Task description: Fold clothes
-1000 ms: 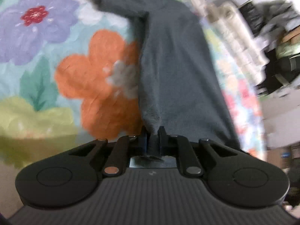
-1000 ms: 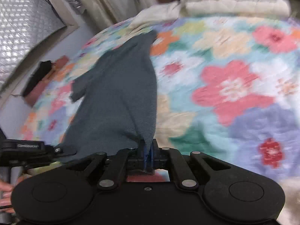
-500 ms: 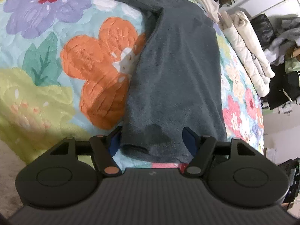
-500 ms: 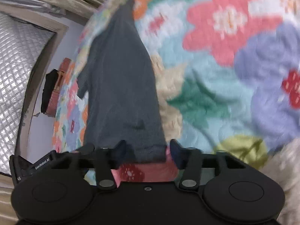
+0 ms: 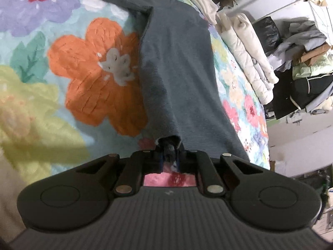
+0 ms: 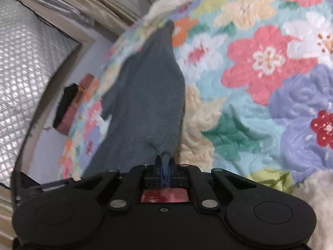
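A dark grey T-shirt (image 5: 181, 66) lies lengthwise on a flowered quilt (image 5: 87, 70), folded narrow, one sleeve sticking out at the far left. My left gripper (image 5: 169, 152) is shut on the near hem of the shirt at its left corner. In the right wrist view the same grey T-shirt (image 6: 149, 95) stretches away from me, and my right gripper (image 6: 165, 166) is shut on the near hem at its right corner. The cloth rises a little into both pairs of fingers.
Folded cream clothes (image 5: 247, 48) lie along the far right edge of the bed, with piled clothing (image 5: 301, 41) beyond. In the right wrist view a quilted silver panel (image 6: 27, 62) and a dark object on the floor (image 6: 66, 106) lie left of the quilt (image 6: 260, 62).
Half a second ago both grippers were open around the hem; now both have shut on it and lifted it slightly. One second ago both were also shut on the cloth.
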### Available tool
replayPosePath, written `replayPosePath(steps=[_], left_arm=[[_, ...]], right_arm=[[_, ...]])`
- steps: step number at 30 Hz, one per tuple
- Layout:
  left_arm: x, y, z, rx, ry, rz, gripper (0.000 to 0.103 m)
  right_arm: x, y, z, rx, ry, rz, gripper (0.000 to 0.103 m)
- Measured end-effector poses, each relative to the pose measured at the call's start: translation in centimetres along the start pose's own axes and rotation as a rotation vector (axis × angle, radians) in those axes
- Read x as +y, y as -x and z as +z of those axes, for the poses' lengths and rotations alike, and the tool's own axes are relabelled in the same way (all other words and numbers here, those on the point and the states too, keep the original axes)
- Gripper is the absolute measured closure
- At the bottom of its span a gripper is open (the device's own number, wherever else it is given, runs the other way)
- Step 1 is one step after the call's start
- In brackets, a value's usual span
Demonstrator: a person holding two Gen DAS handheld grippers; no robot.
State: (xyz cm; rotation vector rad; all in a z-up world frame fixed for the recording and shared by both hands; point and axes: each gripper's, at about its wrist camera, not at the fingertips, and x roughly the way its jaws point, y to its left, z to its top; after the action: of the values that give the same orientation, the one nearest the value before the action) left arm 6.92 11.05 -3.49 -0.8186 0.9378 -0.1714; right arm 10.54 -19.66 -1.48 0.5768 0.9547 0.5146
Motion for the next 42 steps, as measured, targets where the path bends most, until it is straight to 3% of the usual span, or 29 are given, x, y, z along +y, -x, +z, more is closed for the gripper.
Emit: replayPosePath(steps=[5, 13, 19, 21, 25, 29, 33, 36, 42], left_arm=[[-2.6, 2.0, -2.0, 0.011, -0.106, 0.079, 0.093], [-5.3, 8.3, -5.9, 0.018, -0.166, 0.066, 0.093], [-8.3, 12.1, -7.6, -0.012, -0.228, 0.012, 0.093], [-8.4, 11.4, -6.7, -0.01, -0.232, -0.029, 0.093], [-7.8, 7.6, -4.3, -0.001, -0.207, -0.004, 0.093], [-7.5, 3.9, -0.6, -0.081, -0.248, -0.007, 0.093], [-7.7, 0.6, 3.8, -0.109, -0.315, 0.02, 0.093], [-7.4, -1.9, 7.4, -0.108, -0.3, -0.011, 0.093], [-5.8, -6.0, 13.4, -0.014, -0.198, -0.145, 0.093]], right_arm=[[1.7, 3.1, -1.1, -0.029, 0.092, 0.028, 0.097], [2.4, 9.4, -5.4, -0.027, 0.057, 0.083, 0.097], [3.7, 13.5, -7.7, -0.009, 0.028, 0.088, 0.097], [4.4, 13.8, -7.5, 0.007, 0.084, 0.058, 0.096], [4.2, 11.4, -4.5, -0.017, 0.135, 0.001, 0.096], [3.3, 7.4, 0.1, -0.114, 0.153, -0.018, 0.096], [2.5, 3.0, 4.2, -0.147, 0.166, -0.014, 0.096], [2.1, 0.1, 7.1, -0.167, 0.18, -0.016, 0.096], [1.0, -3.7, 12.5, -0.148, 0.144, -0.042, 0.096]])
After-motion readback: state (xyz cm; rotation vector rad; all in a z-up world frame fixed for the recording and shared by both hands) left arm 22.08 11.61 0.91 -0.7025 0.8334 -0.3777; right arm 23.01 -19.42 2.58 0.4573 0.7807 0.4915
